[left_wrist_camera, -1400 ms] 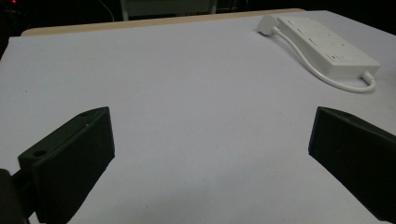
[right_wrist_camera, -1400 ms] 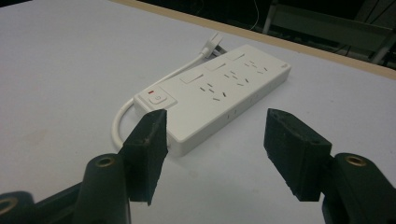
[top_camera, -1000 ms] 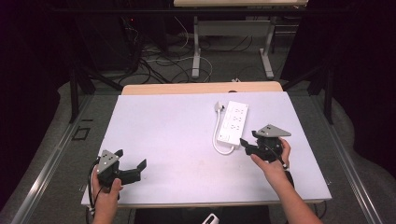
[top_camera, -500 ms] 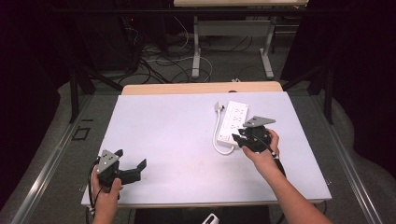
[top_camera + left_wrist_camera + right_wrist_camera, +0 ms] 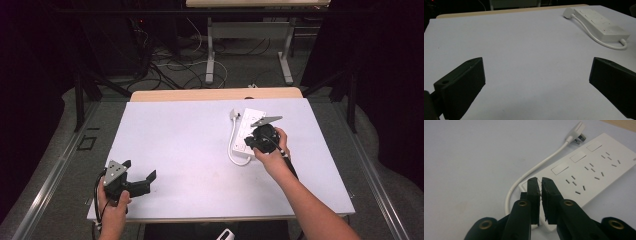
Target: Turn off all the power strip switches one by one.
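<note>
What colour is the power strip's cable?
White, like the power strip itself; the cable shows best in the right gripper view.

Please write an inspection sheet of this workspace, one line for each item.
Surface: white table, bare apart from one item.
Job's things: white power strip lying flat at the right side, its short cord looped beside it, plug unplugged.
Clutter: nothing seen.
Grippers: left tool open, low over the near left corner, nothing between its jaws; right tool above the near end of the power strip, jaws just closed, nothing between them.
Cables: loose cables on the floor behind the table.
Surroundings: dark room, another table's legs behind.
</note>
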The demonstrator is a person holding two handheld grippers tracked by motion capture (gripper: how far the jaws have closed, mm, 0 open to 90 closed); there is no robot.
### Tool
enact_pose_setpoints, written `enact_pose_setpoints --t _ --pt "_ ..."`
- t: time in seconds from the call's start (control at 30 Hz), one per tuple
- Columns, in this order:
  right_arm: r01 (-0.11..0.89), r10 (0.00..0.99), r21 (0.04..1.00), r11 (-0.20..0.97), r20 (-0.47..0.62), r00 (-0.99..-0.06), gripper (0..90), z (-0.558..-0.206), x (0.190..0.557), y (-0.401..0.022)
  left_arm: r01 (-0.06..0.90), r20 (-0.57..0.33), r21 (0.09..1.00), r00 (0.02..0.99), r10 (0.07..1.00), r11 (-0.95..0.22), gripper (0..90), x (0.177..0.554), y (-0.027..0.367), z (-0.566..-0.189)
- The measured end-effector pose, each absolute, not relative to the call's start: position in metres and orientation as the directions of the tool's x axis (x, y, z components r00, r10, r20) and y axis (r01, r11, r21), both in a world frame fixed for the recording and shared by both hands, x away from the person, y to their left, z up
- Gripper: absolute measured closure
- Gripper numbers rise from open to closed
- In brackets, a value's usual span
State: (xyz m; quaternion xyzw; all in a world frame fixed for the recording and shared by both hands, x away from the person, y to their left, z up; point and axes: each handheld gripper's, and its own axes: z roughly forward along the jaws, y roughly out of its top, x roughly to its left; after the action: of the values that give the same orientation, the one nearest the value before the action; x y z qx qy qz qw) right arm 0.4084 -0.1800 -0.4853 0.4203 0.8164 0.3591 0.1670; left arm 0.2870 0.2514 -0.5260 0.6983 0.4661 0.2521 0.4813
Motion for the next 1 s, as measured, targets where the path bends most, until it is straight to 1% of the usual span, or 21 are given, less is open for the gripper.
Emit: enact_pose_setpoints --t 0.03,0.67,1.0 --pt "0.571 0.805 0.718 0.398 0.025 -0.592 90.0 -0.487 0.411 -0.178 0.409 -0.097 0.907 0.438 0.894 -0.101 0.4 0.287 0.251 -0.526" --pt "0.616 0.816 0.666 0.421 0.017 -0.577 90.0 -0.504 0.432 -0.160 0.412 -0.103 0.906 0.432 0.896 -0.094 0.5 0.288 0.252 -0.527" --pt "0.661 0.828 0.620 0.424 0.032 -0.560 90.0 -0.512 0.438 -0.154 0.411 -0.097 0.906 0.431 0.897 -0.100 0.5 0.288 0.255 -0.527"
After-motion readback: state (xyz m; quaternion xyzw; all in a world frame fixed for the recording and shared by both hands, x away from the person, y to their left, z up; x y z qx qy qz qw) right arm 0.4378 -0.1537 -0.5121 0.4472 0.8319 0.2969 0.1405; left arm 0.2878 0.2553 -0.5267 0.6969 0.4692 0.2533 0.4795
